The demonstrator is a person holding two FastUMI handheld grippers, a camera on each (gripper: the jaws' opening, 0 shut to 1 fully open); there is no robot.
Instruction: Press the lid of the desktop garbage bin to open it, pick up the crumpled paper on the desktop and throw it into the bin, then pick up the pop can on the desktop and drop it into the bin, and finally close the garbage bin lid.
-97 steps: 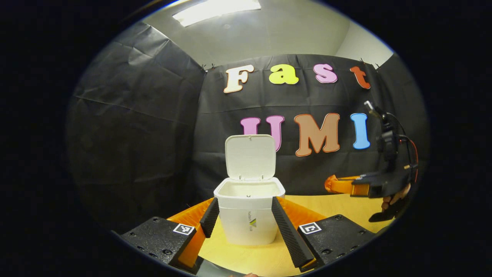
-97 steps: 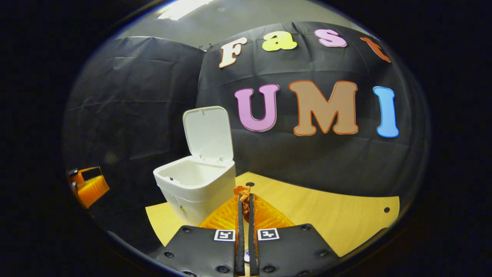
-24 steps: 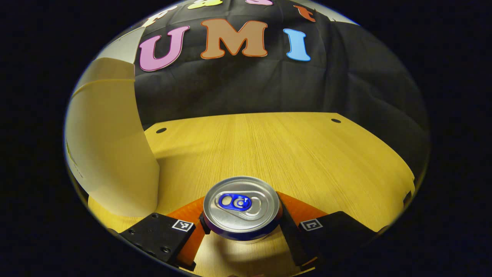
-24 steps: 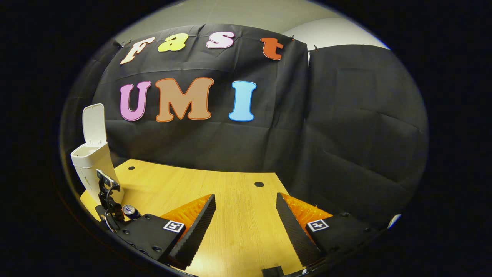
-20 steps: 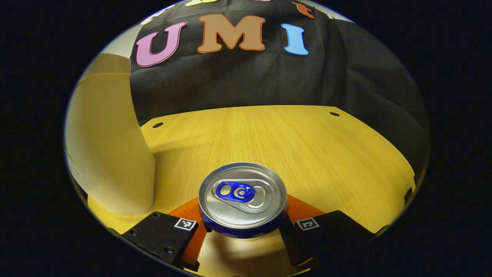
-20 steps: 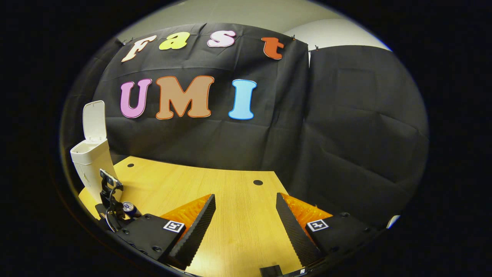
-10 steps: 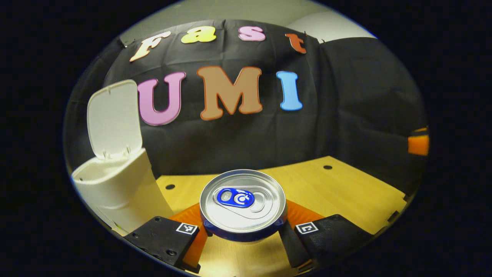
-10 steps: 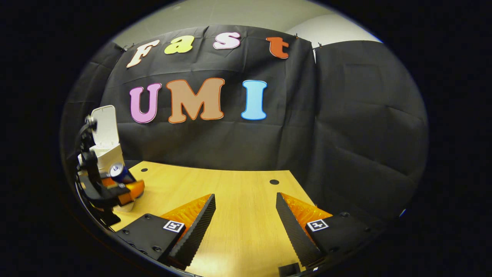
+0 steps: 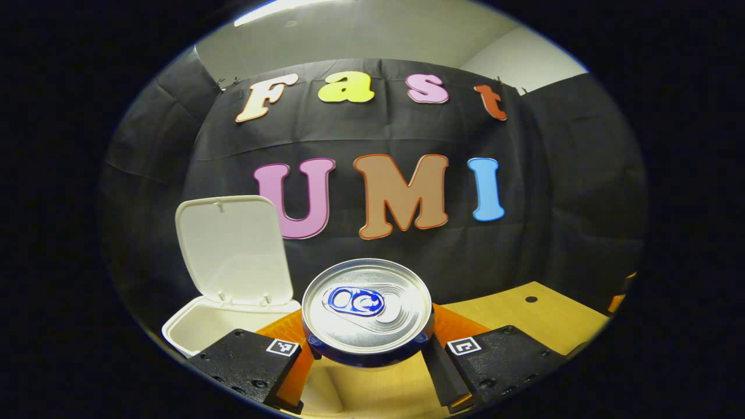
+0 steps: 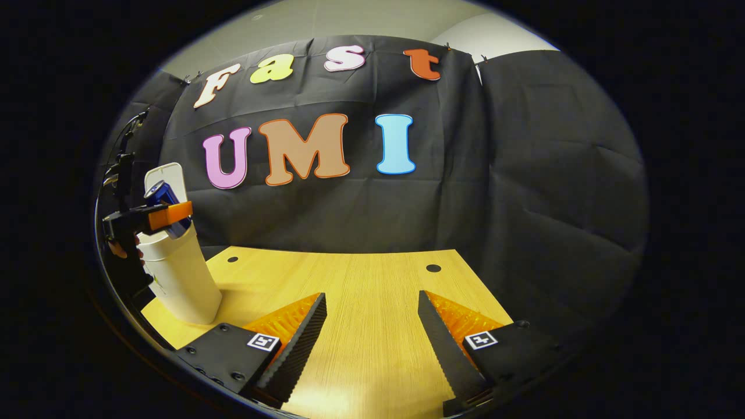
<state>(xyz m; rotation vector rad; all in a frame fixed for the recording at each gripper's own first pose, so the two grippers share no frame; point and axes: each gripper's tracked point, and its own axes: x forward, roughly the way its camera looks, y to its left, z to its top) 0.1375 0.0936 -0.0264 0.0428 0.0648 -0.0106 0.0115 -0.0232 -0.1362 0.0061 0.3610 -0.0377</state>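
Wooden desktop [image 10: 361, 302]; white garbage bin [image 10: 180, 279] standing at its left edge.

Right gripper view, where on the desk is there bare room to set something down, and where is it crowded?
The desk is bare from the bin on its left to its right edge, and back to the black cloth wall; the open right gripper hovers over that stretch. It is crowded at the bin's mouth, where the left gripper holds the pop can in front of the raised lid.
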